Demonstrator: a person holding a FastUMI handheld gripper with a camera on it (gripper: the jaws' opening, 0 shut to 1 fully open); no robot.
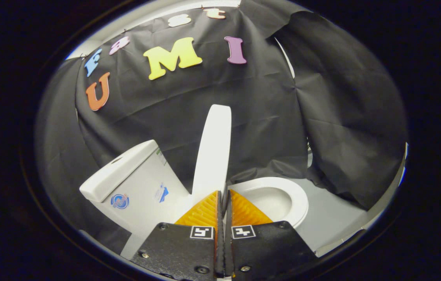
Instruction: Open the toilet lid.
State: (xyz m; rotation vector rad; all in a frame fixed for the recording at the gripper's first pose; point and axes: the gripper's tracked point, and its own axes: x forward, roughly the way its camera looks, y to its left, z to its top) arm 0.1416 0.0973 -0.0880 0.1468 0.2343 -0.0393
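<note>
Fingers (223,199) look pressed together just below the raised lid (213,148); we can't tell if they're pinching it. Tank (134,183) stickers are too blurry to read.

Nothing readable here. My gripper (223,195) has its orange fingers (204,212) pressed together, and each black finger base carries a square black-and-white coded marker (201,232), no words. The toilet tank (134,183) has a round blue-red sticker (120,201), a blue sticker (162,193) and a small corner label (161,156), all too small to read.
</note>
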